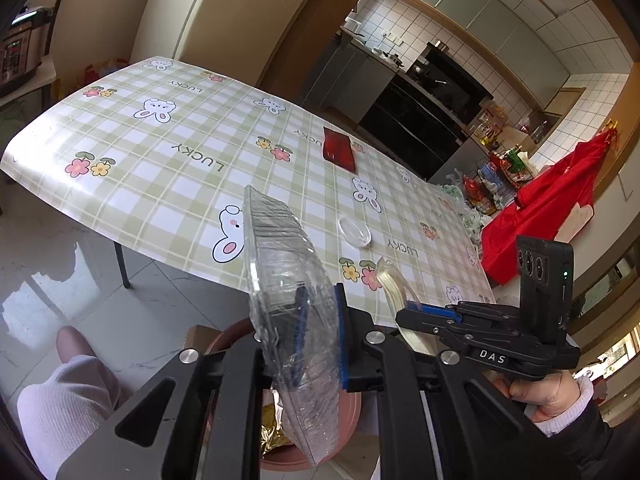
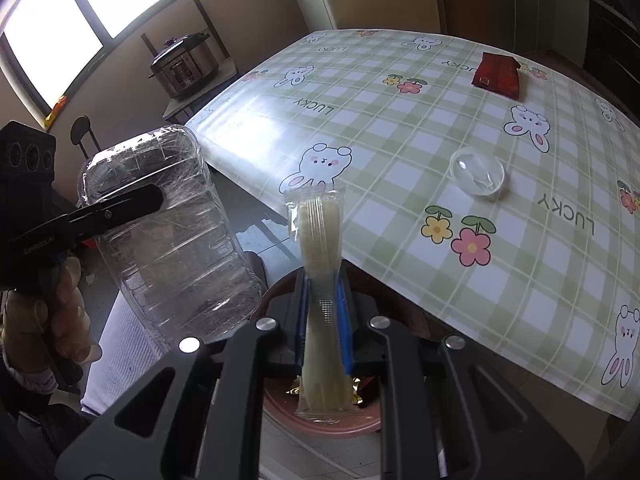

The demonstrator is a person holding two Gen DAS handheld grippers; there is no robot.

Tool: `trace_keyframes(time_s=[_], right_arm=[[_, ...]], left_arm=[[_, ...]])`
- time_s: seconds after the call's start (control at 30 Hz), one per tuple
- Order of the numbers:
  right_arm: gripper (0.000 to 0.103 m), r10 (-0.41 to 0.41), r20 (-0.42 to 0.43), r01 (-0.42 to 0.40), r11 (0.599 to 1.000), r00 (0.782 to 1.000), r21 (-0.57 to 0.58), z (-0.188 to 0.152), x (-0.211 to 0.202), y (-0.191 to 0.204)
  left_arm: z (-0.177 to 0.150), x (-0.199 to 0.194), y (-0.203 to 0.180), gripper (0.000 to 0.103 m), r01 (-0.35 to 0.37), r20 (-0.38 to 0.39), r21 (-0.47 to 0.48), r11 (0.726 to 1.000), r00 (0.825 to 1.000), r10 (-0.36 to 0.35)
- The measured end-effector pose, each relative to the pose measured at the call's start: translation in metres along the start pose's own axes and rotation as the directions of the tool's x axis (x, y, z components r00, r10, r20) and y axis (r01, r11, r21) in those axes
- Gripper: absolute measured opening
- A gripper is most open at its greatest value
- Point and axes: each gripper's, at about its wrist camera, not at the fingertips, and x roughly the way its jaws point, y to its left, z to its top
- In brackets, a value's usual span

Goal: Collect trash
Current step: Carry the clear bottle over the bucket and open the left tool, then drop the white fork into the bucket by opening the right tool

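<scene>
Hanging past table edge [image 2: 256, 196]: clamped tray [image 1: 280, 280], packet [image 2: 320, 264]

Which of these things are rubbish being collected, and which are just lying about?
Job:
clear tray
cutlery packet
clear lid
red wrapper
pink bin

Lying about:
cooker
red cloth
fridge

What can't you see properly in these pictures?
- Pink bin: both views, mostly hidden behind the tongs and what they hold; contents unclear apart from something gold.
- Red packet on the table: print too small to read in either view.
- Clear plastic container: left view shows it edge-on, so its shape only shows in the right view.
</scene>
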Motion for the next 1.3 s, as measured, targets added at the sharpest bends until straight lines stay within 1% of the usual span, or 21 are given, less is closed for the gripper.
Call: trace_keyframes(time_s=[0.17,0.23,0.37,0.43,0.53,0.8,0.93,1.0,1.03,1.07,1.13,1.2,1.27,1.3], right_arm=[[0.017,-0.001,-0.012,0.001,1.000,1.000,0.004,-0.012,-0.008,0.000],[0.023,0.006,-0.017,-0.005,1.000,1.000,0.009,-0.015,-0.008,-0.001],[0.025,-0.003,-0.015,0.003,1.000,1.000,0.008,-0.017,-0.010,-0.002],[0.033,-0.008,0.003,0.008,1.000,1.000,0.016,-0.015,-0.013,-0.004],[0.038,-0.021,0.038,0.020,0.999,0.999,0.029,-0.010,-0.020,-0.008],[0.040,-0.073,0.104,0.066,0.995,0.992,0.070,-0.002,-0.039,-0.027],[0.040,-0.089,0.121,0.078,0.993,0.989,0.089,0.000,-0.047,-0.035],[0.040,-0.093,0.125,0.081,0.992,0.988,0.097,0.000,-0.048,-0.039],[0.040,-0.094,0.126,0.082,0.992,0.988,0.099,0.000,-0.049,-0.040],[0.040,-0.095,0.126,0.083,0.991,0.987,0.102,0.000,-0.049,-0.041],[0.040,-0.095,0.125,0.082,0.991,0.988,0.104,-0.001,-0.048,-0.043],[0.040,-0.095,0.120,0.082,0.991,0.988,0.105,-0.003,-0.047,-0.043],[0.040,-0.095,0.117,0.082,0.991,0.989,0.107,-0.003,-0.045,-0.043],[0.040,-0.094,0.115,0.082,0.991,0.989,0.107,-0.003,-0.044,-0.043]], left_arm=[[-0.006,0.001,-0.007,0.013,-0.008,-0.019,0.017,1.000,1.000,0.009],[-0.008,0.002,-0.009,0.013,-0.008,-0.028,0.023,1.000,1.000,0.009],[-0.011,0.008,-0.014,0.013,-0.002,-0.052,0.043,0.999,0.999,0.004],[-0.013,0.012,-0.017,0.013,-0.003,-0.062,0.057,0.998,0.998,0.006],[-0.015,0.018,-0.018,0.013,0.002,-0.083,0.061,0.998,0.997,0.003],[-0.023,0.042,-0.030,0.013,0.057,-0.158,0.087,0.995,0.986,-0.042],[-0.022,0.052,-0.040,0.013,0.089,-0.180,0.106,0.990,0.981,-0.069],[-0.022,0.056,-0.048,0.013,0.109,-0.191,0.131,0.985,0.978,-0.083],[-0.022,0.060,-0.051,0.023,0.112,-0.205,0.148,0.983,0.975,-0.080],[-0.024,0.063,-0.052,0.051,0.101,-0.217,0.157,0.982,0.974,-0.065],[-0.025,0.065,-0.048,0.078,0.048,-0.206,0.156,0.987,0.979,-0.015],[-0.023,0.064,-0.039,0.079,0.016,-0.195,0.138,0.990,0.981,0.012],[-0.020,0.059,-0.028,0.088,-0.031,-0.171,0.105,0.994,0.984,0.049],[-0.018,0.055,-0.022,0.090,-0.046,-0.153,0.090,0.995,0.986,0.060]])
